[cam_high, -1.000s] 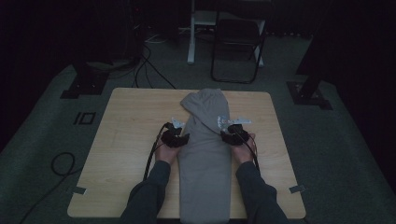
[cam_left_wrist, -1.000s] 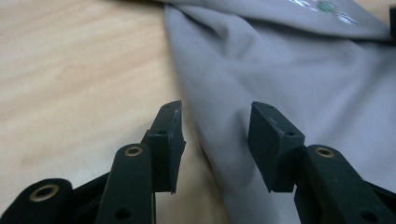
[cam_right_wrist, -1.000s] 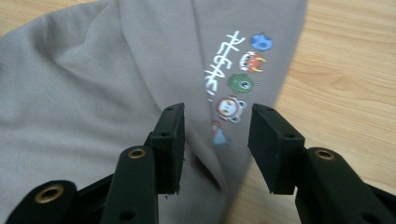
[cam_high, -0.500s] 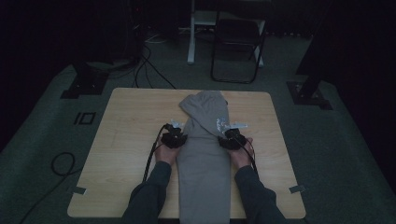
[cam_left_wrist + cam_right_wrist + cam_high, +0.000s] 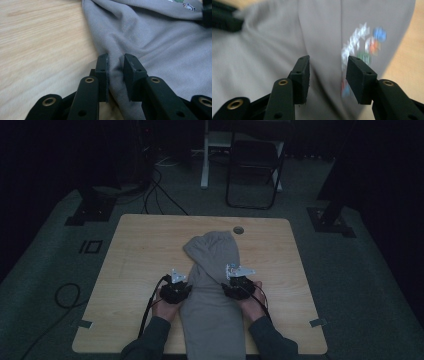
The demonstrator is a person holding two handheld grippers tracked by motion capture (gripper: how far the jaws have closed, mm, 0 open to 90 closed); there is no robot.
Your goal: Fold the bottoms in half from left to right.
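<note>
A grey hoodie lies folded into a long strip down the middle of the wooden table, hood at the far end. My left gripper sits at its left edge. In the left gripper view the jaws stand close together with a raised fold of the grey cloth pinched between them. My right gripper is at the hoodie's right edge. Its jaws stand wide apart, open, over the grey fabric beside a blurred coloured print.
A round cable hole sits in the table's far edge just behind the hood. Bare wood lies to both sides of the hoodie. A dark chair stands beyond the table, and cables trail on the floor at left.
Both hands and grippers have drawn back toward the near edge, and the hoodie has slid the same way, its hood now farther from the table's far edge.
</note>
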